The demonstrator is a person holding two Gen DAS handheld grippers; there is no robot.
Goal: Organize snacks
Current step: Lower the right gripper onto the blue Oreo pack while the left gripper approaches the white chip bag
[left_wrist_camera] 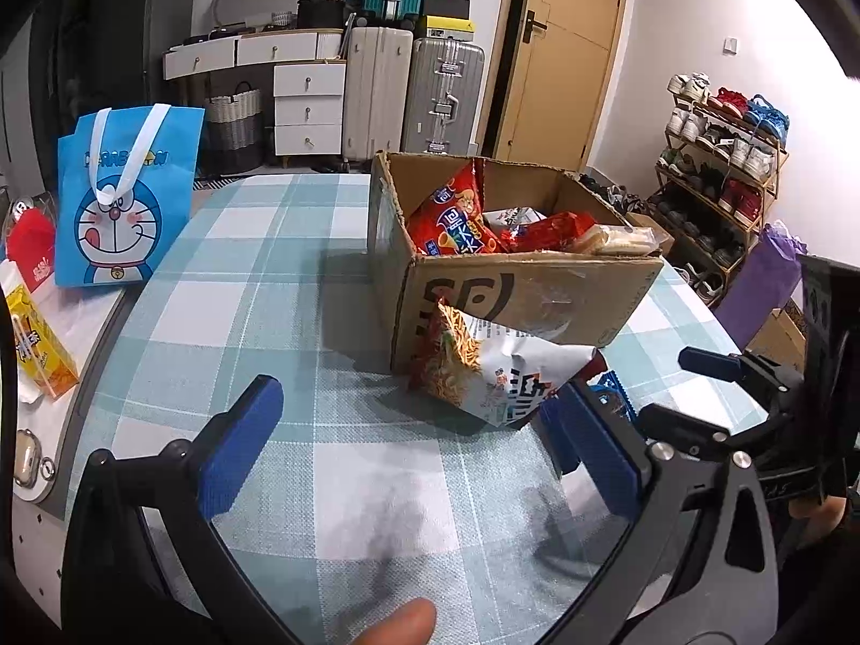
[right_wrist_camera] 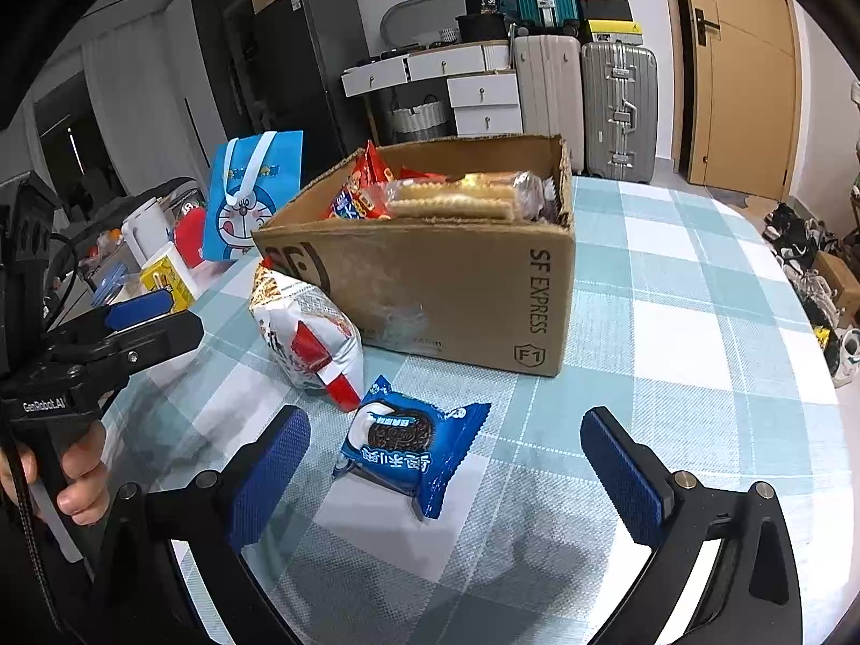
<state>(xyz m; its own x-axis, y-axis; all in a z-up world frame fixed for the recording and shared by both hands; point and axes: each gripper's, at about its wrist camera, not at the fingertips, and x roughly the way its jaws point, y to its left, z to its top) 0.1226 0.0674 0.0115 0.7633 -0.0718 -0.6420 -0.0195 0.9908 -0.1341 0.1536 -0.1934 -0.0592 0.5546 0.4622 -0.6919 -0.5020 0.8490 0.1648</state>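
An open cardboard box (left_wrist_camera: 516,290) (right_wrist_camera: 457,290) stands on the checked tablecloth with several snack packs inside. A white and orange noodle-snack bag (left_wrist_camera: 484,365) (right_wrist_camera: 306,328) leans against the box's near corner. A blue Oreo pack (right_wrist_camera: 411,443) lies flat in front of it; only its edge shows in the left wrist view (left_wrist_camera: 610,395). My left gripper (left_wrist_camera: 424,430) is open and empty, just before the noodle bag. My right gripper (right_wrist_camera: 446,462) is open and empty, its fingers on either side of the Oreo pack, slightly nearer than it.
A blue Doraemon tote bag (left_wrist_camera: 126,204) (right_wrist_camera: 252,199) stands at the table's left. A yellow drink carton (left_wrist_camera: 37,344) (right_wrist_camera: 169,277) and a red item (left_wrist_camera: 29,247) sit on a side surface left. Suitcases, drawers, a door and a shoe rack (left_wrist_camera: 720,183) lie beyond.
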